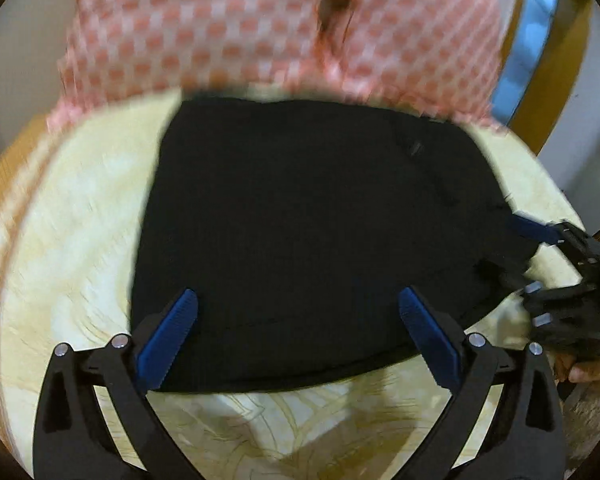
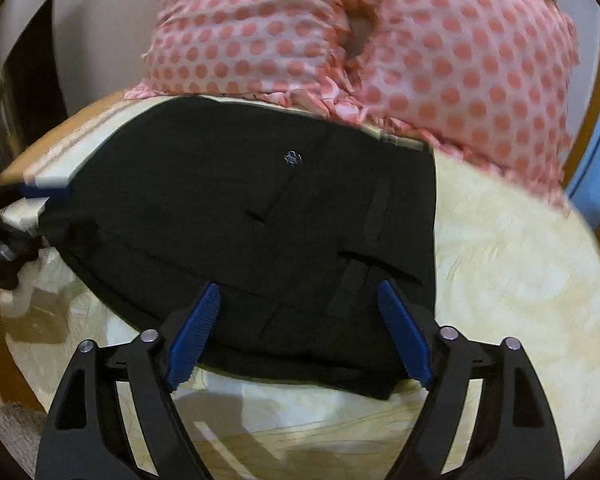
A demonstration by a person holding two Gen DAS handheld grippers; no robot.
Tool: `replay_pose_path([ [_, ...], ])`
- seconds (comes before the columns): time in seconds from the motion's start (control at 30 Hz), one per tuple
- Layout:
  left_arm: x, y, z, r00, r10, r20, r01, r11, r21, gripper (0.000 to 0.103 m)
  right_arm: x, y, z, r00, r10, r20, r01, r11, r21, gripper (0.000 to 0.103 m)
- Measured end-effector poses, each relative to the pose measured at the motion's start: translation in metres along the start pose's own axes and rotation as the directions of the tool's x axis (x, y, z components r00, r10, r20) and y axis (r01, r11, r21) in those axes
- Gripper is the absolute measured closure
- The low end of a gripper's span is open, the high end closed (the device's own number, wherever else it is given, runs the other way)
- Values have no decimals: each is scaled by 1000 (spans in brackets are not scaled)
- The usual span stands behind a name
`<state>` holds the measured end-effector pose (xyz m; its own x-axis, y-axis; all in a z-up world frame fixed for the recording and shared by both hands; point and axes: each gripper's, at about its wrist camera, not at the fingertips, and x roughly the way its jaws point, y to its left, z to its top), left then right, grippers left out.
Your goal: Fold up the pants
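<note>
The black pants (image 1: pixel 308 232) lie folded into a flat, compact rectangle on the cream patterned table (image 1: pixel 72 248). In the right wrist view the pants (image 2: pixel 260 220) show a small logo and pocket slits. My left gripper (image 1: pixel 300 312) is open and empty, hovering over the near edge of the pants. My right gripper (image 2: pixel 298 304) is open and empty, over the near edge at the other end. The right gripper also shows in the left wrist view (image 1: pixel 540 256), at the pants' right corner. The left gripper shows in the right wrist view (image 2: pixel 24 216), at the pants' left edge.
A person in a pink dotted garment (image 2: pixel 420 52) stands right behind the far table edge. The table (image 2: pixel 512 264) has a wooden rim (image 2: pixel 52 132). A blue-and-wood frame (image 1: pixel 536 40) stands at the back right.
</note>
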<state>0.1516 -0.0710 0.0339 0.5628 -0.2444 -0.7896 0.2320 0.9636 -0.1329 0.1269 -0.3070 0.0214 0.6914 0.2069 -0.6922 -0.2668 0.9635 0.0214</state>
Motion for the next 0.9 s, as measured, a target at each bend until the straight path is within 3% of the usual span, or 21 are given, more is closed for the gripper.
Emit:
replay_pose_path([
  [0.13,-5,1,0,1000,0,14,0,1000,-24,2,-17,-5,2,1000,-18,22,17,997,80,18],
  [0.2,-19,7,-4,998,-22,52,25,998,-61,2,-33,-10,-2,996,-56,63,47,988,144,4],
  [0.37,-48,20,-27,988,82,128,-68,991,-113,2,-54,-29,-29,990,-115,78,87,953,291,1],
  [0.6,-59,23,-62,983,141,118,-124,982,-139,2,-58,4,-60,989,-132,72,113,969,218,1],
  [0.9,-54,2,-91,972,203,121,-198,979,-52,2,-49,43,-73,992,-115,56,105,981,161,1],
])
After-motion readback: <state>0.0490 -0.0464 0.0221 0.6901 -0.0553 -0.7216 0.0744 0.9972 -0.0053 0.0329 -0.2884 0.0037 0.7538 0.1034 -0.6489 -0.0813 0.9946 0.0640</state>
